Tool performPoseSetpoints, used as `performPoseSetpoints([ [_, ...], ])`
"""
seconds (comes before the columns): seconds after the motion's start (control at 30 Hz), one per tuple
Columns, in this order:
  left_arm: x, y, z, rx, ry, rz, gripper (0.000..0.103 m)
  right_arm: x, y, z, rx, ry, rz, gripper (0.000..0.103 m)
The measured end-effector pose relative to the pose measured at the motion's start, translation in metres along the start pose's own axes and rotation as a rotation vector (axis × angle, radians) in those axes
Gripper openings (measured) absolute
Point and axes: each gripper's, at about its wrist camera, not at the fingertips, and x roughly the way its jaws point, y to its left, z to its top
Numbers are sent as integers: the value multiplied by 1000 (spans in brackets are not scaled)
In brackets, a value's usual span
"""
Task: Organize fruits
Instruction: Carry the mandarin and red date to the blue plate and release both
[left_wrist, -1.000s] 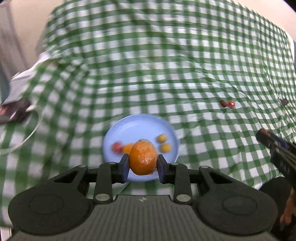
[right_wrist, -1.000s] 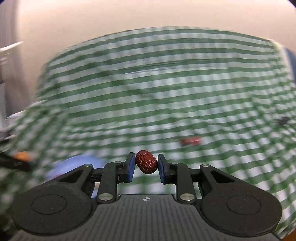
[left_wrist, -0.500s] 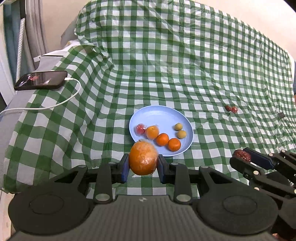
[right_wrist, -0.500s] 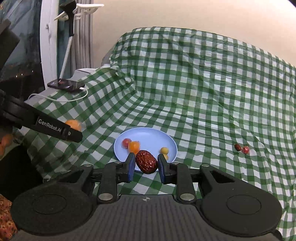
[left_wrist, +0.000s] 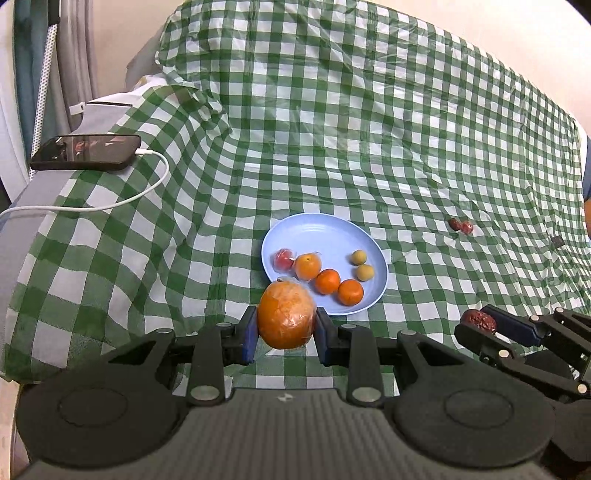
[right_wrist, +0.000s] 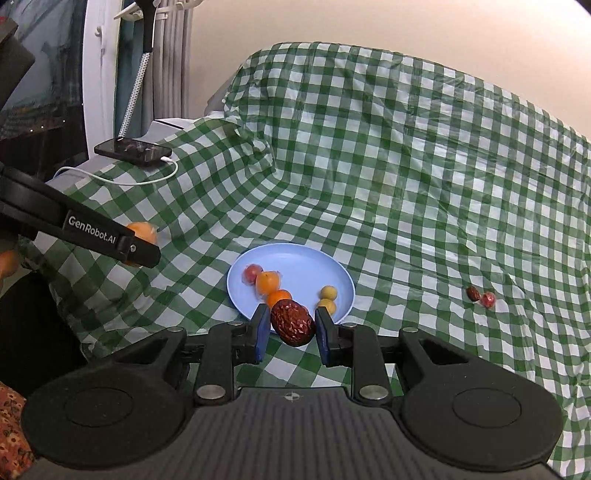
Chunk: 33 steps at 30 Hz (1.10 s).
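green-white checked cloth (left_wrist: 369, 147), blue plate (left_wrist: 317, 232)

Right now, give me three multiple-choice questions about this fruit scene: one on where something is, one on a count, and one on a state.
1. Where does the phone lie?
A. on the plate
B. at the cloth's left edge, plugged into a white cable
C. beside the two loose fruits

2. How many fruits lie on the blue plate?
A. three
B. six
C. nine

3. What is the right gripper doing?
A. standing open and empty
B. shut on a dark red date
C. shut on a wrapped orange

Answers: 1 B, it lies far left with the cable attached. 2 B, six show in the left view. 3 B, both pads press the date.
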Motion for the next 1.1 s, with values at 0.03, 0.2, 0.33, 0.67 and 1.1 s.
performPoseSetpoints([
  [0.03,0,0,1,1,-4,-4,34,1,-1,0,0,4,0,27],
  [0.2,6,-6,9,3,-8,-30,34,6,-3,-1,0,24,-14,27],
  [0.33,14,-11,20,10,-7,-37,34,6,-7,-2,18,19,-32,27],
  [0.67,27,-17,38,22,-18,-49,34,17,-12,-1,51,32,-69,27],
  [1.1,78,-25,71,25,40,-63,34,69,-29,18,71,47,-62,27],
])
